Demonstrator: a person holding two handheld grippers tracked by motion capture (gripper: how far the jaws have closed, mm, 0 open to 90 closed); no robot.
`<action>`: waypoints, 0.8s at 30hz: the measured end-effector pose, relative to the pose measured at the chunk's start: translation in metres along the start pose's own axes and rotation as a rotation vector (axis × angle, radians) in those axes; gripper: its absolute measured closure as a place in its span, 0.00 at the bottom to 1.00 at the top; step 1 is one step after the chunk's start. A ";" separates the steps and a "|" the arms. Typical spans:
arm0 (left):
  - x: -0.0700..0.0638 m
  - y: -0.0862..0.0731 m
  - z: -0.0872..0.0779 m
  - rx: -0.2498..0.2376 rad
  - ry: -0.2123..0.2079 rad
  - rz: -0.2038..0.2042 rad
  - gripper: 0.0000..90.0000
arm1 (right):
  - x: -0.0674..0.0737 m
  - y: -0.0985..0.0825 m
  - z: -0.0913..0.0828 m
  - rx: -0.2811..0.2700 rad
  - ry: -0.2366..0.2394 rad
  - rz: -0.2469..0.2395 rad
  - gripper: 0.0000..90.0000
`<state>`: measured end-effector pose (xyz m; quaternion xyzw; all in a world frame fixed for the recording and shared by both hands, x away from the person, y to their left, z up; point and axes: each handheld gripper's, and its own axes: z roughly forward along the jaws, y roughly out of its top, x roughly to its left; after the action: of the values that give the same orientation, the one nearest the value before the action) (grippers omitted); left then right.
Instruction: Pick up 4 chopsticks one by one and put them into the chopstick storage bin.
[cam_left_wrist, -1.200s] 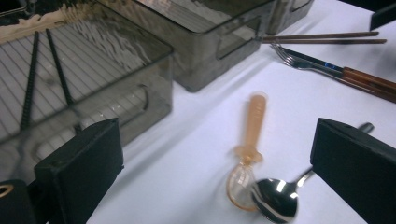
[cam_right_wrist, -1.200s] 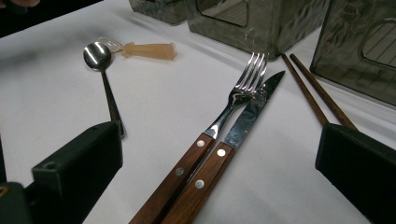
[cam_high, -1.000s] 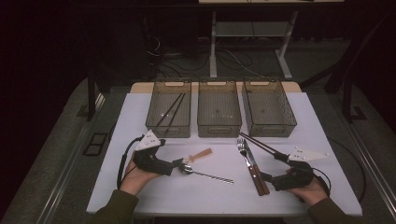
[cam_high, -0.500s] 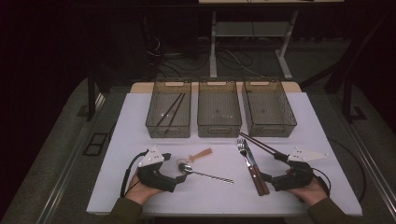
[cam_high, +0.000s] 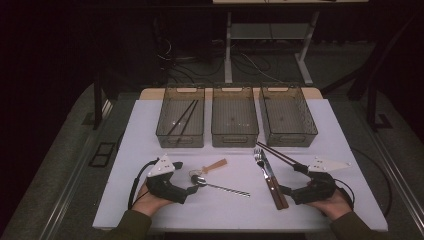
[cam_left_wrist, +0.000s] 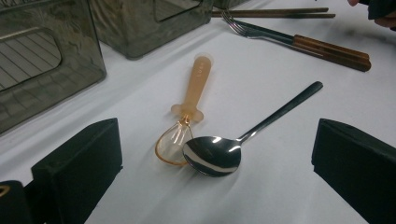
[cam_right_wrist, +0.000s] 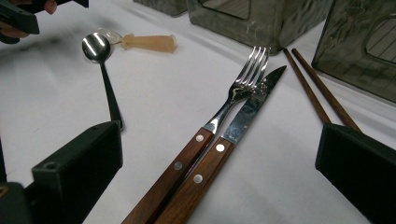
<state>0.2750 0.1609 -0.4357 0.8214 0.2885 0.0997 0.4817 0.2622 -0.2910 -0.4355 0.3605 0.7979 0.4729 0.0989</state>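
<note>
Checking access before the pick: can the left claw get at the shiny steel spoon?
Probably yes: the left claw is open, and the shiny steel spoon lies between its jaws, though its bowl touches the translucent orange plastic spoon.

steel spoon (cam_left_wrist: 219, 151), flat, bowl touching orange spoon (cam_left_wrist: 187, 109)

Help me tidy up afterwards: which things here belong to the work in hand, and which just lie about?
In hand: steel spoon, orange spoon, fork, knife, loose chopsticks, three bins.
Lying about: floor cables, desk frame.
</note>
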 end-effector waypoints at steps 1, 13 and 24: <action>-0.001 0.000 0.000 0.004 0.003 0.002 0.01 | -0.001 0.001 0.000 0.006 0.003 -0.004 0.00; -0.002 0.000 -0.003 0.000 0.009 -0.003 0.01 | -0.009 0.012 -0.006 0.058 -0.032 -0.026 0.00; -0.003 0.000 -0.001 0.008 0.005 -0.004 0.01 | -0.024 0.021 -0.014 0.080 -0.077 -0.060 0.04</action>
<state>0.2722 0.1600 -0.4348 0.8224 0.2918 0.0998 0.4780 0.2827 -0.3102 -0.4151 0.3582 0.8221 0.4233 0.1291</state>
